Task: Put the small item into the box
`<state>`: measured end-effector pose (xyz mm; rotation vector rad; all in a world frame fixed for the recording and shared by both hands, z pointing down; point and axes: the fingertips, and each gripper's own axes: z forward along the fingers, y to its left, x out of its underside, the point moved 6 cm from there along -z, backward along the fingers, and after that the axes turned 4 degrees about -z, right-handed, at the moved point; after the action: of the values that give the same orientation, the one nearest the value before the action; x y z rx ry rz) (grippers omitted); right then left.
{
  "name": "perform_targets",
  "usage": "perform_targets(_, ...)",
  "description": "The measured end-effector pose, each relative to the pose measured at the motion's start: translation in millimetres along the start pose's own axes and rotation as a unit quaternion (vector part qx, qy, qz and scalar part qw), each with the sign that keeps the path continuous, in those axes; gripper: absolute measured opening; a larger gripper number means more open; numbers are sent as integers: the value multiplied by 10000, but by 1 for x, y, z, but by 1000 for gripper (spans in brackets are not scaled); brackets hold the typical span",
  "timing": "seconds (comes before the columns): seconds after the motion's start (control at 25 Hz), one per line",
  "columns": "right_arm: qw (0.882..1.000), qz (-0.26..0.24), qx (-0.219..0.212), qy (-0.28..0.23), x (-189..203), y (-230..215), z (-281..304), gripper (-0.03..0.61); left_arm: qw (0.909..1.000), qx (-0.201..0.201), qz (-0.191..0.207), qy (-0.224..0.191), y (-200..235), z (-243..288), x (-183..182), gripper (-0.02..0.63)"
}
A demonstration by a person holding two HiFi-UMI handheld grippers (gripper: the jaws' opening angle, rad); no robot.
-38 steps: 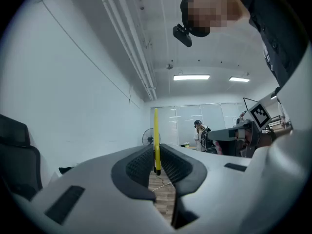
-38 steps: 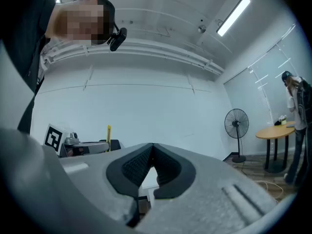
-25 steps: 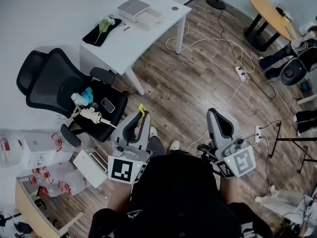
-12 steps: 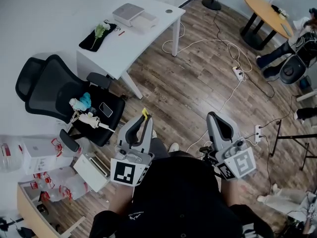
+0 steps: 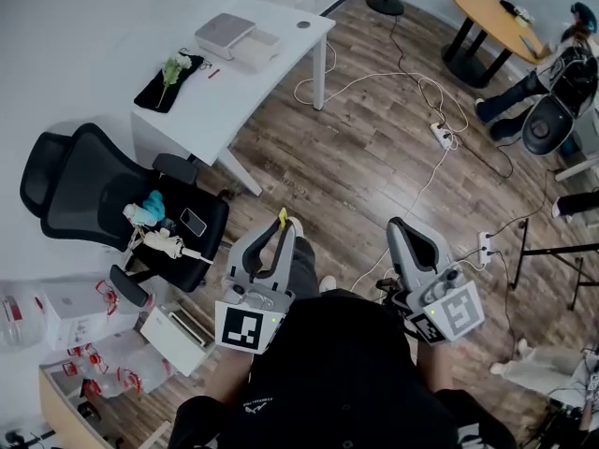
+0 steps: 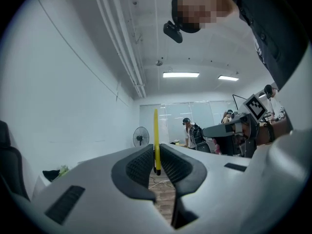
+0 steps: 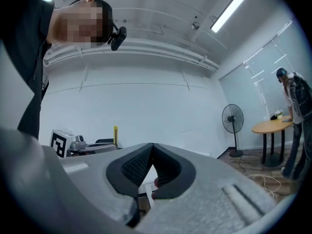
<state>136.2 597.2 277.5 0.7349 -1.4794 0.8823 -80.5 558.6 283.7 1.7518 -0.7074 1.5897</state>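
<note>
Our left gripper (image 6: pixel 156 152) is clamped on the small item (image 6: pixel 156 130), a thin yellow strip that stands upright between the ribbed pads and pokes out above them. In the head view the same left gripper (image 5: pixel 281 227) is held low in front of us over the wooden floor, with the small item (image 5: pixel 282 217) showing as a yellow tip at its nose. At three o'clock from it, well apart, our right gripper (image 7: pixel 152 152) has its jaws pressed together with nothing between them, and in the head view the right gripper (image 5: pixel 401 227) points the same way, idle. Out at about eleven o'clock stands the white desk (image 5: pixel 234 92), and on its far end sits what we take to be the box (image 5: pixel 225 34), a pale grey case with a shallow tray (image 5: pixel 259 50) just beside it; it is too small here to tell whether it is open. An office chair (image 5: pixel 103 190) sits at nine o'clock. We judge the pick-up done and the carry under way; reaching the desk and dropping the small item into the box are left.
</note>
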Motion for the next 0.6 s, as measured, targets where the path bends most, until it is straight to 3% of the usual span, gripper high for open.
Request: perform_targets(0.6,9997,90,216,114,-5,-80,136,5,9992,291,-256,-83,110,129,-6,43)
